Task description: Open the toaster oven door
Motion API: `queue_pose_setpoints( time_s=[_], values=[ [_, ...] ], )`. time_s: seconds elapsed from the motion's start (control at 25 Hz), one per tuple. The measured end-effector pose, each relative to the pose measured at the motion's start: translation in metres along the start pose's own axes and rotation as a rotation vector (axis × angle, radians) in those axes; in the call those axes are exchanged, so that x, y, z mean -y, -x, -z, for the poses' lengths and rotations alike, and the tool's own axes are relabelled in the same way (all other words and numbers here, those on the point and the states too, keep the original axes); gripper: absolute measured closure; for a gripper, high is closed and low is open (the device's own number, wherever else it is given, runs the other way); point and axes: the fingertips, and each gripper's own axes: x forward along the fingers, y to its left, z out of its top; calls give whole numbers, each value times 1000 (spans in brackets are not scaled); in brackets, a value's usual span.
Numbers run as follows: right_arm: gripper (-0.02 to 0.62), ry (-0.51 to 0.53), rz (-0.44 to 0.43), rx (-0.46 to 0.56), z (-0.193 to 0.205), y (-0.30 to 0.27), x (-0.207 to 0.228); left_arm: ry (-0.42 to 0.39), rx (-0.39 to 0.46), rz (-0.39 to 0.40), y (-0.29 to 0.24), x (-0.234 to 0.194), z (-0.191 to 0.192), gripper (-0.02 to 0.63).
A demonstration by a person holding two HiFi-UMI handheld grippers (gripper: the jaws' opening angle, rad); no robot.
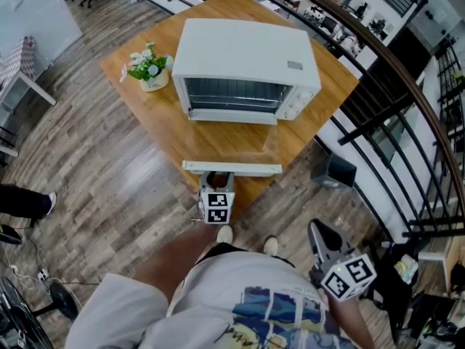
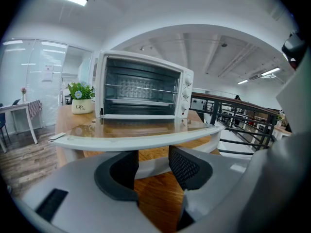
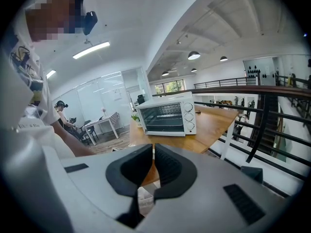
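The left hand-held gripper (image 2: 154, 159), grey with black ribbed pads, had its jaws apart. The long white bar handle (image 2: 136, 141) of the toaster oven door ran crosswise just beyond and above its fingertips. A lower white strip of that handle showed in the gap between the pads, and nothing was clamped. From the head view this hand-held gripper (image 1: 216, 179) sat right against the handle (image 1: 231, 168) at its middle. Beyond the handle, the glass-paned door (image 1: 232, 147) lay flat and fully lowered over the wooden counter (image 1: 145, 115). Past the door stood the white boxy toaster oven (image 1: 247, 57), its wire rack bare. The door looked stiff, a metal frame around a breakable pane, turning on a hinge at its bottom edge, so it likely wants a slow, supported swing. The handle's middle seemed the best place to grip, though its smooth finish might slip, and a light oven could slide if tugged. Off to the left of the oven sat a small white pot of green leaves and white flowers (image 1: 151, 70). The right hand-held gripper (image 3: 153, 165) was well back at the person's side, its jaws drawn together on nothing. The hinge was out of sight. Whether the left pads touched the handle could not be told. The person's shirt hid the arm behind that hand-held gripper.
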Motion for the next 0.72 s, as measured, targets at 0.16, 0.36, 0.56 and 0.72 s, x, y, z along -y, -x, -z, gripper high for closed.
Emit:
queue_pose_setpoints(
  time_s=[0.16, 0.36, 0.56, 0.72],
  values=[
    [583, -1, 0, 1, -1, -1, -1, 1, 0, -1, 0, -1, -1, 419],
    [586, 1, -3, -2, 2, -2, -1, -3, 2, 0, 0, 0, -1, 419],
    [591, 2, 3, -2, 1, -3, -2, 0, 0, 2, 0, -1, 0, 419],
    [592, 2, 3, -3, 2, -4, -2, 1, 3, 1, 0, -1, 0, 419]
  ],
)
